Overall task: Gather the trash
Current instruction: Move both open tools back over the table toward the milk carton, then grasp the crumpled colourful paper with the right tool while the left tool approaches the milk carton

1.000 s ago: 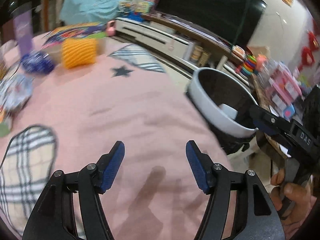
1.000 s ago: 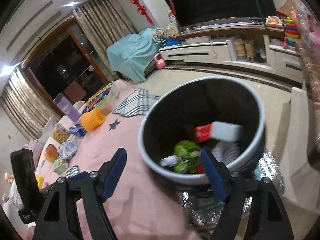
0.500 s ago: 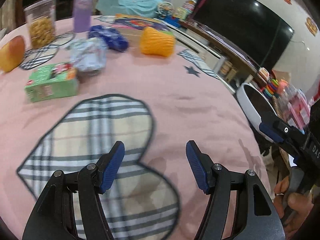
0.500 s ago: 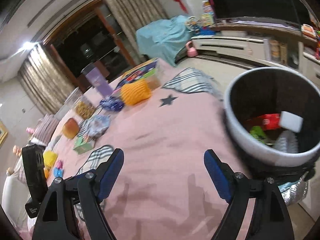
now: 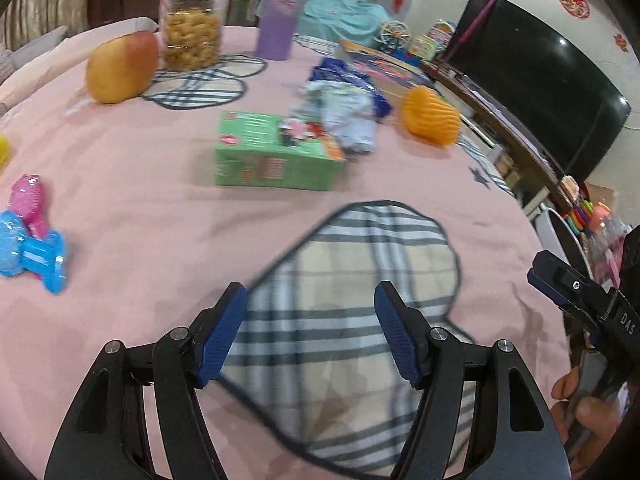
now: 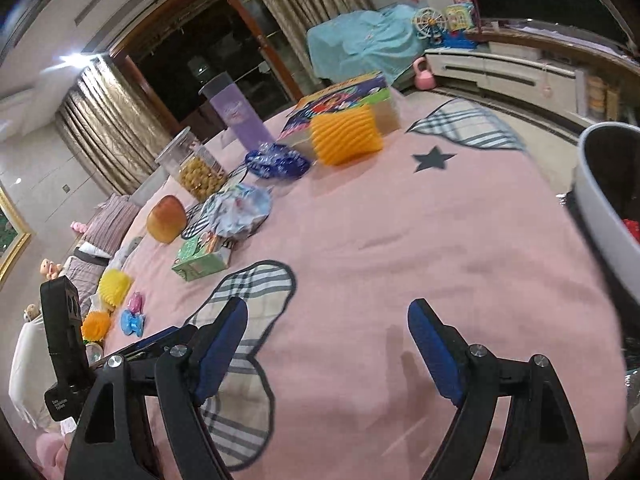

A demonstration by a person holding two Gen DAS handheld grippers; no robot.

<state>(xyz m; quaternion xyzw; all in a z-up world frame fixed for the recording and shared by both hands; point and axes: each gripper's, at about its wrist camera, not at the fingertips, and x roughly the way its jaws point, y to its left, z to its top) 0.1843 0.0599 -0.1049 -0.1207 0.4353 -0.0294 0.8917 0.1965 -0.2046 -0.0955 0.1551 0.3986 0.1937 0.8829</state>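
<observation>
Both of my grippers are empty at this moment. The left gripper has its jaws apart with nothing between them but the plaid heart patch on the pink tablecloth below; those jaws have just been easing a little wider. The right gripper also stands wide apart over bare pink cloth, holding nothing.

The trash bin sits at the right edge of the right wrist view, beside the table, and I can see something red already lying inside it, so I judge part of the collecting is done.

What is left looks plain enough. In the left wrist view the green carton lies flat in the upper middle of the frame, with a crumpled pale wrapper touching its far right corner and a crumpled blue wrapper just behind that. These three read to me as the remaining trash. The mango, the snack jar, the purple cup, the orange ribbed toy and the small pink and blue toys at the left edge I would leave alone.

The carton is nearest the left gripper, so I expect to go for it first.
</observation>
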